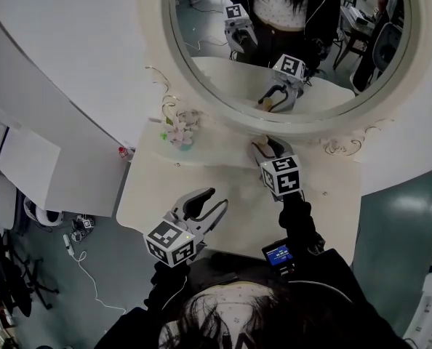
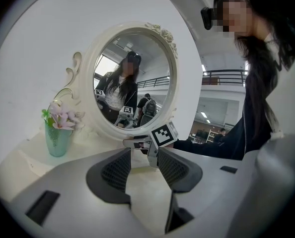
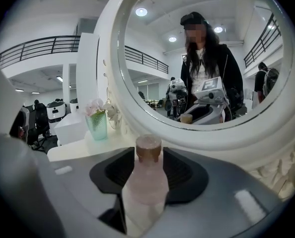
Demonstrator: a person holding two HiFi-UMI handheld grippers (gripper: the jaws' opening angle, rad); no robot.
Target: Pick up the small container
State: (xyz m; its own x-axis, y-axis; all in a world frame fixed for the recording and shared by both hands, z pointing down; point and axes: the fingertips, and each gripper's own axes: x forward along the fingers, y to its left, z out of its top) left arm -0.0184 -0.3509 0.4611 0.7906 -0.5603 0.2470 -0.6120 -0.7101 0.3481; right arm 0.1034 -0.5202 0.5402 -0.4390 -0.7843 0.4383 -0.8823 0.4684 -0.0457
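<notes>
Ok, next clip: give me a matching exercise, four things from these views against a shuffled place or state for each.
Things:
1. small pale pink frosted bottle with a brown cap
2. teal glass vase of pink flowers
3. round white-framed mirror
4. left gripper

Places or states:
A. jaws apart, nothing between them
B. between the open jaws of the right gripper
C. upright along the back of the white table
D. on the table, by the mirror's left side

Pairs: 1-B, 2-D, 3-C, 4-A
</notes>
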